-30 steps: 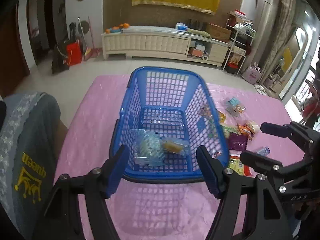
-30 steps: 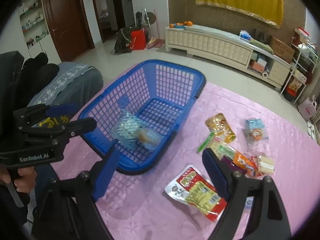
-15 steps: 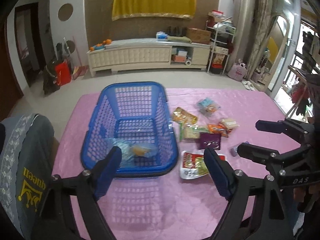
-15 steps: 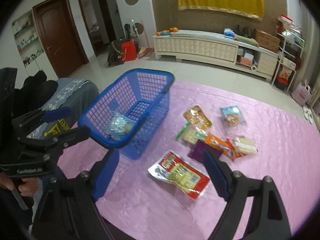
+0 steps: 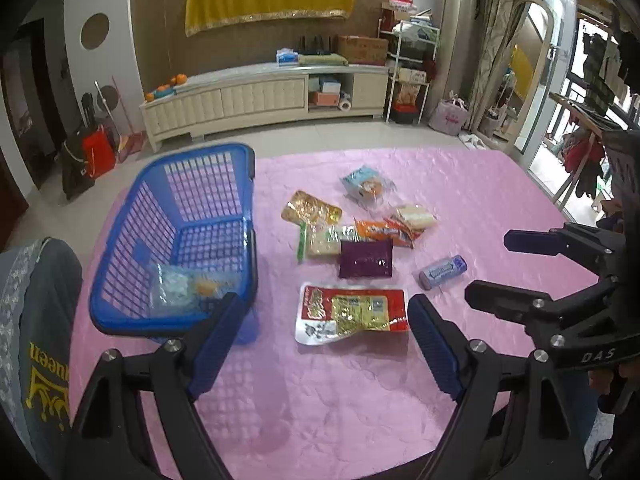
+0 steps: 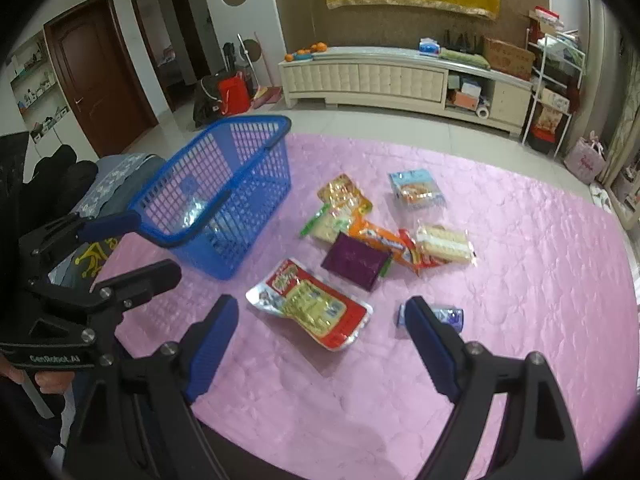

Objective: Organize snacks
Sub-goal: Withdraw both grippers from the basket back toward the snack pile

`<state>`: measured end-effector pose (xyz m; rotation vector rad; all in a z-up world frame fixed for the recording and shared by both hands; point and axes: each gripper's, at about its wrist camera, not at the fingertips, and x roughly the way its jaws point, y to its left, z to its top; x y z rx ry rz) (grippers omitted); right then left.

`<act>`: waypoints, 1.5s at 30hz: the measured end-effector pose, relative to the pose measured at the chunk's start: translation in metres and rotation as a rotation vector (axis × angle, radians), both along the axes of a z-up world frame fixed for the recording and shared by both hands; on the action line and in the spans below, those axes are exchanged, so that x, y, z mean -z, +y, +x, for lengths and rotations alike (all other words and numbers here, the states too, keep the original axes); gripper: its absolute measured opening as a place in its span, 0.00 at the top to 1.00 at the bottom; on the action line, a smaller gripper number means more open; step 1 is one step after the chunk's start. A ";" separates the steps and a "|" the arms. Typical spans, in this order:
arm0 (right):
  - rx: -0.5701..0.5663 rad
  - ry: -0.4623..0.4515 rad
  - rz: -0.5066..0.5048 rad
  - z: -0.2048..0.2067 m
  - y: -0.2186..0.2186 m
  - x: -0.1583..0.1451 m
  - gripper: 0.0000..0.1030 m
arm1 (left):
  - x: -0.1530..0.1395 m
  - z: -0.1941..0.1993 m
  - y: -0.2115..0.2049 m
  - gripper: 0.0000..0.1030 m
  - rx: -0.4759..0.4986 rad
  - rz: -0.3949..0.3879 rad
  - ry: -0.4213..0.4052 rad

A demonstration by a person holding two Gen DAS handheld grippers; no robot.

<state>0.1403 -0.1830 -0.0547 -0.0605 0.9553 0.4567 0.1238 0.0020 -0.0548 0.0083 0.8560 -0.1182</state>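
1 red snack packet (image 5: 352, 314) between open left tongs (image 5: 320, 344).

In the right wrist view, the right gripper's (image 6: 320, 332) right finger (image 6: 430, 344) covered the left end of the small blue tube (image 6: 450, 316), so its label could not be read. The blue basket's (image 6: 256, 184) mesh wall blurred the clear packet (image 6: 196, 212) inside it. In the left wrist view, that clear packet (image 5: 180, 286) was partly behind the left gripper's (image 5: 322, 344) left finger (image 5: 212, 344). Print on the red-and-yellow pouch (image 5: 352, 312) was too small to read. The pink worktop's (image 5: 480, 200) near edge was cut off.
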 end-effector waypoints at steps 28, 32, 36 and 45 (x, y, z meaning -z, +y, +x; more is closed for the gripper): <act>-0.375 0.094 -0.232 0.033 0.052 0.118 0.08 | 0.119 -0.010 0.028 0.20 -0.245 -0.109 0.231; -0.404 0.127 -0.231 0.050 0.056 0.126 0.08 | 0.127 -0.008 0.029 0.20 -0.250 -0.128 0.250; -0.484 0.140 -0.285 0.060 0.071 0.134 0.08 | 0.132 -0.003 0.030 0.20 -0.260 -0.152 0.283; -0.650 0.155 -0.399 0.068 0.093 0.149 0.08 | 0.140 0.007 0.042 0.20 -0.298 -0.168 0.311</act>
